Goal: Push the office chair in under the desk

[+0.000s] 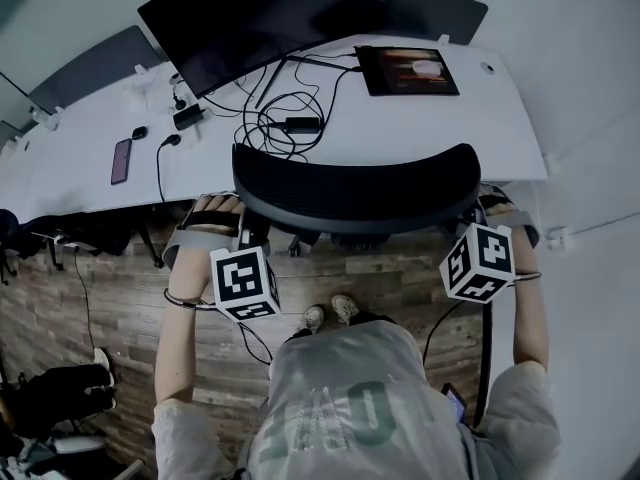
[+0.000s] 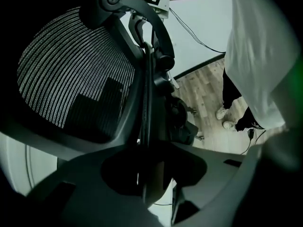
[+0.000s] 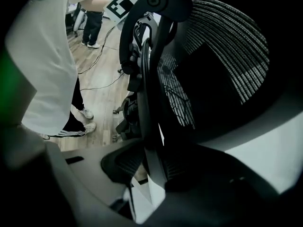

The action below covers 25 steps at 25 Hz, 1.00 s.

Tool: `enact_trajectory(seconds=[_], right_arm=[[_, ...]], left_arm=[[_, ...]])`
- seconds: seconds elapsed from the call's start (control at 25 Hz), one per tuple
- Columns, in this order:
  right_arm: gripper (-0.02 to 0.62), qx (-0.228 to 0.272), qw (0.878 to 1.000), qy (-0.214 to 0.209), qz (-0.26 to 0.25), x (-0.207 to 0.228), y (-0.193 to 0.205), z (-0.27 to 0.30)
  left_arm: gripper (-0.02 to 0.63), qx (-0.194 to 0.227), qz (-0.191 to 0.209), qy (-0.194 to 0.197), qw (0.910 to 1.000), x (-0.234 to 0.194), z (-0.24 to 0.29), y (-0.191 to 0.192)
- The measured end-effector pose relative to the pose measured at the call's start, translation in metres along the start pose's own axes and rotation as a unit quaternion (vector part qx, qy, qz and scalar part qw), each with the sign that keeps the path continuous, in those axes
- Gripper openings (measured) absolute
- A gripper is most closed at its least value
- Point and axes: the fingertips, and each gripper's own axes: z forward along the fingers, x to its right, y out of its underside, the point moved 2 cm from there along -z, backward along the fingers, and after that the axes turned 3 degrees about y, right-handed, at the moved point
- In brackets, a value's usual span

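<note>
A white, curved desk (image 1: 440, 128) lies just beyond both tools, over a floor (image 1: 120, 308) of brown wood planks. A dark flat monitor (image 1: 270, 13), a tablet (image 1: 407, 70) and tangled black cables (image 1: 280, 118) are seen on the desk, farther from the jaws. The office chair (image 1: 355, 190), black with a curved rim and striped mesh back, is held between the tools, its back at the desk's near edge. The left gripper (image 2: 150, 171) is clamped, partly wide, on the rim's left end. The right gripper (image 3: 151, 169) is clamped likewise on the right end.
</note>
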Motion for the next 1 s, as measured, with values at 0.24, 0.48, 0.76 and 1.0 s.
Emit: enact_trajectory(seconds=[0.24,0.48,0.76,1.0], right_arm=[[0.133,0.05,0.997,0.016,0.059,-0.002,0.0,-0.003],[0.149,0.107,0.979,0.079,0.152,0.023,-0.005,-0.046],[0.149,0.125,0.972,0.102,0.171,0.024,-0.015,-0.089],[0.149,0.134,0.971,0.084,0.18,0.013,-0.023,-0.09]], left_arm=[[0.15,0.02,0.004,-0.006,0.9998,0.002,-0.001,-0.001],[0.15,0.022,0.007,-0.007,0.9997,0.005,-0.004,-0.001],[0.15,0.025,0.01,0.006,0.9996,0.007,-0.007,-0.002],[0.15,0.01,0.016,0.001,0.9998,0.009,-0.009,0.0]])
